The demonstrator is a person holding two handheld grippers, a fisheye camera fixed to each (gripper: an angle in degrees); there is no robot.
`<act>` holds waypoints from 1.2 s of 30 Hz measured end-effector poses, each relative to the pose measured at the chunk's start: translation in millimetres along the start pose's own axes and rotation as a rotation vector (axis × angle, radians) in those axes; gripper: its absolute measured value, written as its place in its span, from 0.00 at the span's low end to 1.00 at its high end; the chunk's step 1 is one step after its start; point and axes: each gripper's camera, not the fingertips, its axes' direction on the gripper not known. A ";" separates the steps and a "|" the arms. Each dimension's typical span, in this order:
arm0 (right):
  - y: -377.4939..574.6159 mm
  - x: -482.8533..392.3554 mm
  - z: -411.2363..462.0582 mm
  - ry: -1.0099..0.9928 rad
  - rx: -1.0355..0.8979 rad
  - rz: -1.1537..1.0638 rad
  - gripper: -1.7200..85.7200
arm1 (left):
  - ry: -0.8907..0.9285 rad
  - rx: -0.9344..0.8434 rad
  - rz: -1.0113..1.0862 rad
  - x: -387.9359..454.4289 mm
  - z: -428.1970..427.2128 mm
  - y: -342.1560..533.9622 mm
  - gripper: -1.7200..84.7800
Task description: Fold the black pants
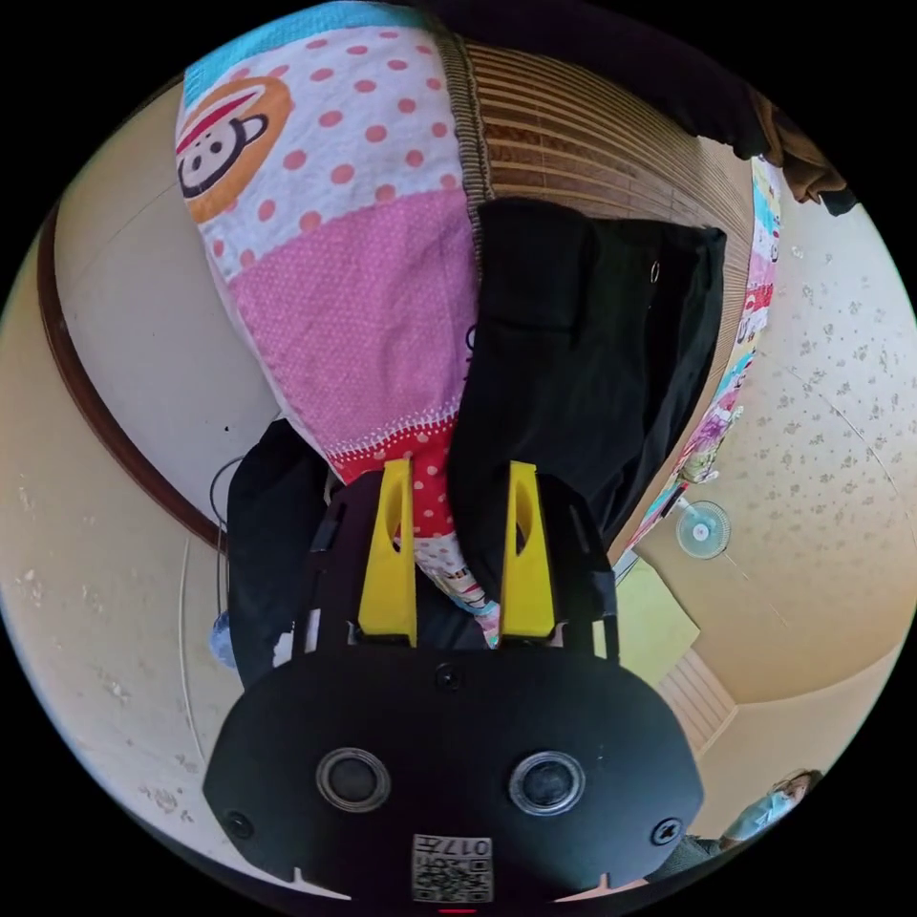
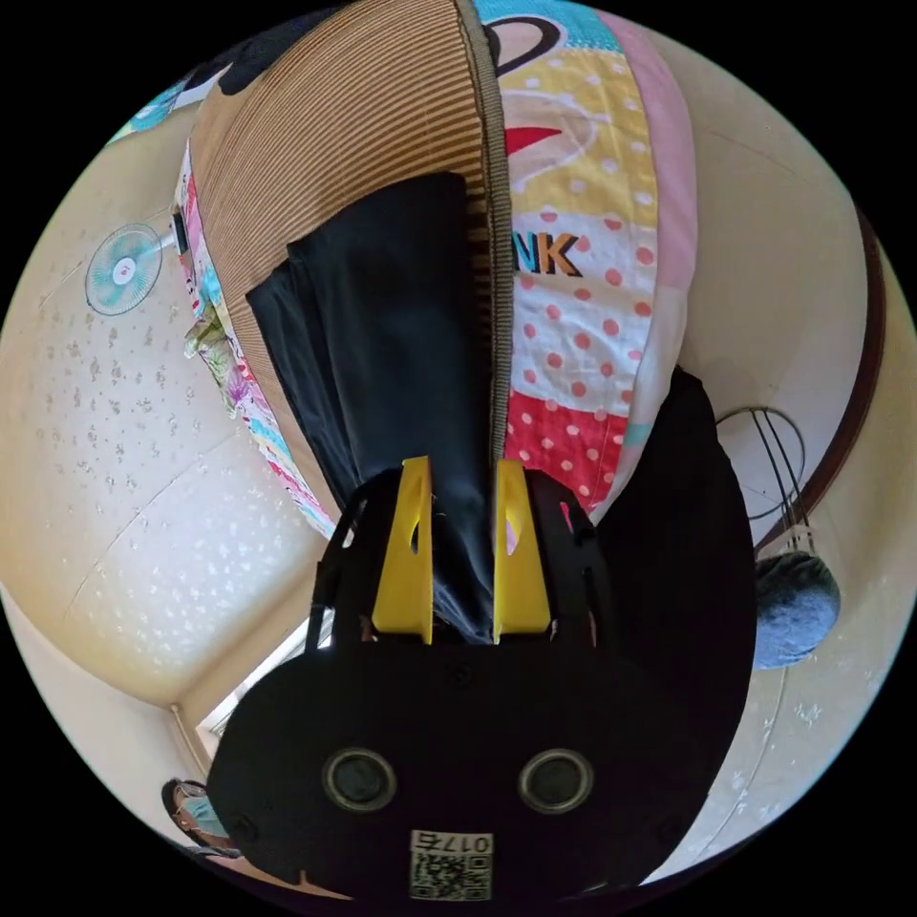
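In the left gripper view, the left hand-held gripper [image 1: 457,564] sits at lower centre with its yellow jaws moderately parted; a fold of the black pants [image 1: 583,353] runs down between them beside the right jaw, but whether both jaws press on it cannot be told. In the right gripper view, the right hand-held gripper [image 2: 462,564] at lower centre has its jaws drawn in on a bunched end of the black pants [image 2: 401,334], cloth filling the gap, so it reads as clenched on the garment. From each gripper the pants extend toward the top of the frame, lying along a woven mat [image 2: 363,124] next to a patchwork quilt [image 1: 353,229]. Judgement: the two ends are held apart to keep the garment stretched straight for a fold. A fan [image 2: 122,268] appears at upper left.
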 end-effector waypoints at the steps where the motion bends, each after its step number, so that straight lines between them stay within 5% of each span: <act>1: -2.3 0.9 -3.2 0.013 0.034 -0.017 0.11 | 0.015 -0.019 0.019 1.6 -1.5 0.7 0.14; 6: -20.1 5.1 4.5 0.067 0.005 -0.044 0.07 | -0.009 -0.050 0.099 13.7 -10.9 9.4 0.08; 11: -28.5 -17.8 3.9 -0.165 -0.150 -0.133 0.03 | 0.083 -0.112 0.136 25.8 -20.1 17.4 0.07; 16: 9.5 -88.2 -65.4 0.038 -0.233 -0.582 0.02 | 0.302 -0.120 0.592 60.4 -64.9 65.9 0.06; 26: 11.6 62.4 -112.0 0.185 -0.146 -0.319 0.02 | 0.195 -0.092 0.258 -38.0 -50.0 107.4 0.06; 36: -47.8 -129.8 -17.7 0.126 -0.250 -0.703 0.02 | 0.205 -0.004 0.655 160.9 -58.0 75.7 0.06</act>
